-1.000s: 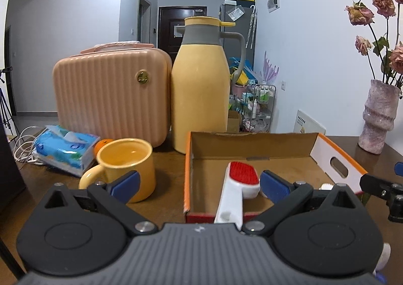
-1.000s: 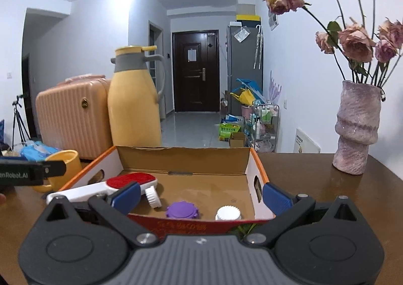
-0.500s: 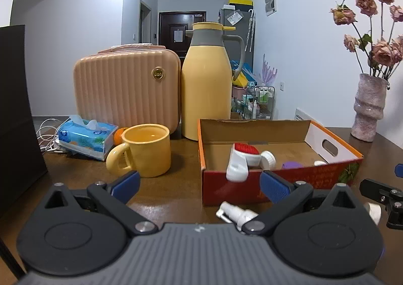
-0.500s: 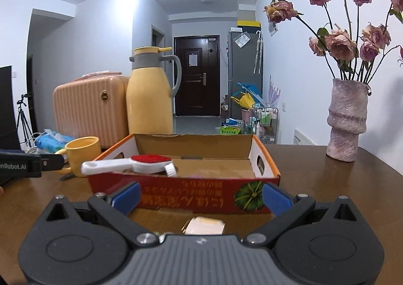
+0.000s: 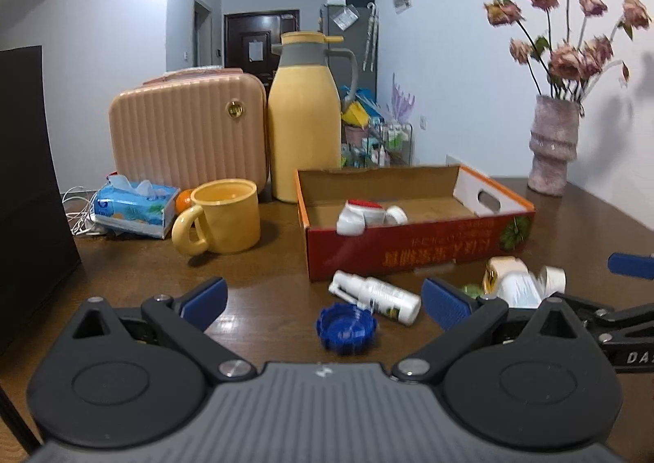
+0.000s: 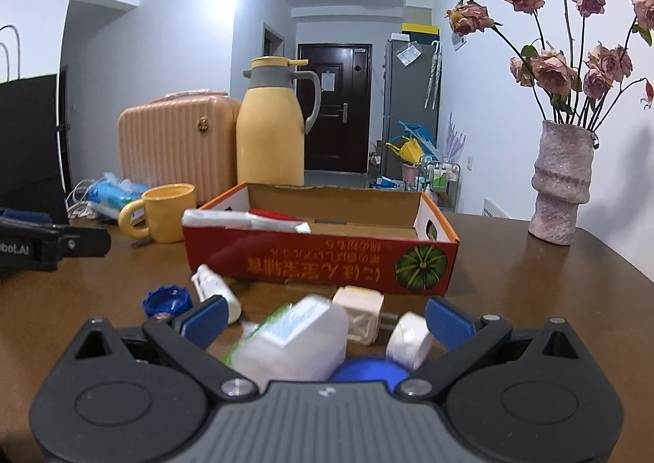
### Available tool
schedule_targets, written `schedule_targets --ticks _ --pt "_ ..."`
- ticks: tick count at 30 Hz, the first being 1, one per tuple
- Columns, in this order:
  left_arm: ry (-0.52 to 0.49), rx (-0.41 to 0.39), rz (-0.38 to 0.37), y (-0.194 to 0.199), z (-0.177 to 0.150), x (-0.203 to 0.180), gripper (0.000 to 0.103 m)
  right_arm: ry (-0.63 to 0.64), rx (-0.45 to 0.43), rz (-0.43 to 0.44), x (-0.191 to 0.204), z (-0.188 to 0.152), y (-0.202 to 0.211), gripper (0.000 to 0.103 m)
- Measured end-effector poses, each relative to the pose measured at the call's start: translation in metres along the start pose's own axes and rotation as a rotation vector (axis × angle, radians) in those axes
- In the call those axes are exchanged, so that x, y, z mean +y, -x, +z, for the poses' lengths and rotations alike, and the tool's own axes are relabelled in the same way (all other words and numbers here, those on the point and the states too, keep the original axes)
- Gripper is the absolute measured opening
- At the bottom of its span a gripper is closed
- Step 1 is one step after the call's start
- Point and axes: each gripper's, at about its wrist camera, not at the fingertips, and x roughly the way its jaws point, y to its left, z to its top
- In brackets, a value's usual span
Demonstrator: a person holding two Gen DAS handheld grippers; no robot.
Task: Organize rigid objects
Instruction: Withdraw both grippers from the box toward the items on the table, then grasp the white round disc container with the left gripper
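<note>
A red cardboard box (image 5: 417,246) (image 6: 319,254) sits mid-table with a red-and-white brush (image 5: 359,215) (image 6: 253,219) leaning on its left rim. In front of it lie a white spray bottle (image 5: 374,295) (image 6: 214,289), a blue cap (image 5: 346,327) (image 6: 166,299), a white plastic bottle (image 6: 294,336) (image 5: 517,291), a cream cube (image 6: 359,309) and a white cap (image 6: 408,340). My left gripper (image 5: 323,299) is open and empty above the blue cap. My right gripper (image 6: 325,320) is open, with the white bottle lying between its fingers.
A yellow mug (image 5: 222,217), tissue pack (image 5: 135,205), pink case (image 5: 188,131) and yellow thermos (image 5: 304,119) stand behind and left of the box. A vase with dried roses (image 6: 562,185) stands at the right. A black object (image 5: 28,185) is at the left edge.
Both grippers have pulled back from the box toward the near side of the table. The loose items in front of the box have come into view. Both stay open.
</note>
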Motion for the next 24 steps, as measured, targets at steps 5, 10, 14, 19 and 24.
schedule_targets --ticks 5,10,14,19,24 --pt "-0.014 0.083 -0.023 0.001 -0.021 0.002 0.103 0.013 0.029 -0.008 0.001 -0.012 0.015 0.103" --pt "-0.029 0.157 -0.032 -0.004 -0.040 -0.001 0.103 0.019 0.060 -0.019 0.001 -0.025 0.024 0.103" --pt "-0.052 0.218 -0.036 -0.016 -0.050 -0.010 0.103 0.009 0.069 -0.027 0.000 -0.031 0.030 0.103" --pt "-0.058 0.253 -0.032 -0.029 -0.057 -0.019 0.101 -0.001 0.075 -0.037 -0.004 -0.035 0.035 0.103" --pt "-0.061 0.261 -0.033 -0.036 -0.057 -0.024 0.082 -0.011 0.087 -0.046 -0.010 -0.037 0.033 0.103"
